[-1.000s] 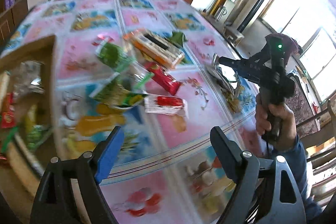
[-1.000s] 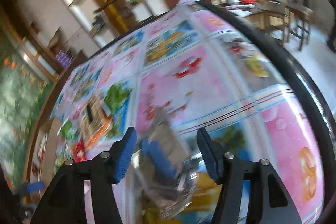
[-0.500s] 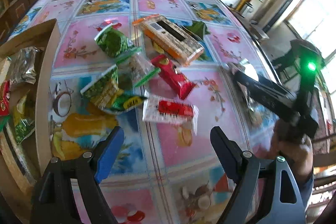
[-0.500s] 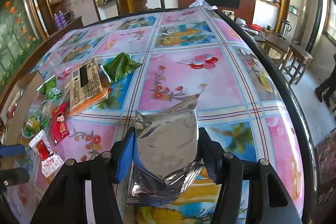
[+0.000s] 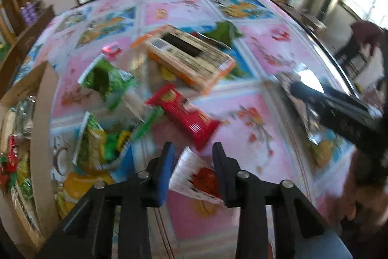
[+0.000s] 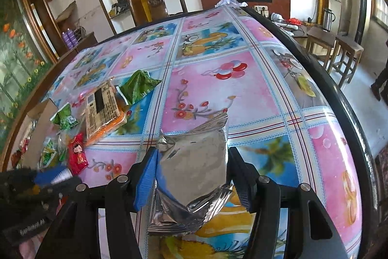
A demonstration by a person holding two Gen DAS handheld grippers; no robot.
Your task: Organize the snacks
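My left gripper (image 5: 192,149) is closing over a white and red snack packet (image 5: 196,176) lying on the flowered tablecloth (image 5: 254,118), and both pads touch the packet's sides. My right gripper (image 6: 193,151) is shut on a crinkled silver pouch (image 6: 194,176) that stands up between its fingers just above the table. Beyond the left gripper lie a red bar (image 5: 186,115), an orange and beige box (image 5: 189,57), and green packets (image 5: 106,79) (image 5: 97,145). The right gripper (image 5: 339,106) shows at the right in the left wrist view.
A cardboard box (image 5: 40,118) holding several snacks stands at the table's left edge. A dark green packet (image 6: 138,86) lies behind the orange box (image 6: 101,111). The table's black rim (image 6: 339,98) curves along the right, with stools and a chair beyond.
My left gripper moved forward and down over the white and red packet and its jaws came together on it. The right gripper stayed shut on the silver pouch, which it took hold of earlier.
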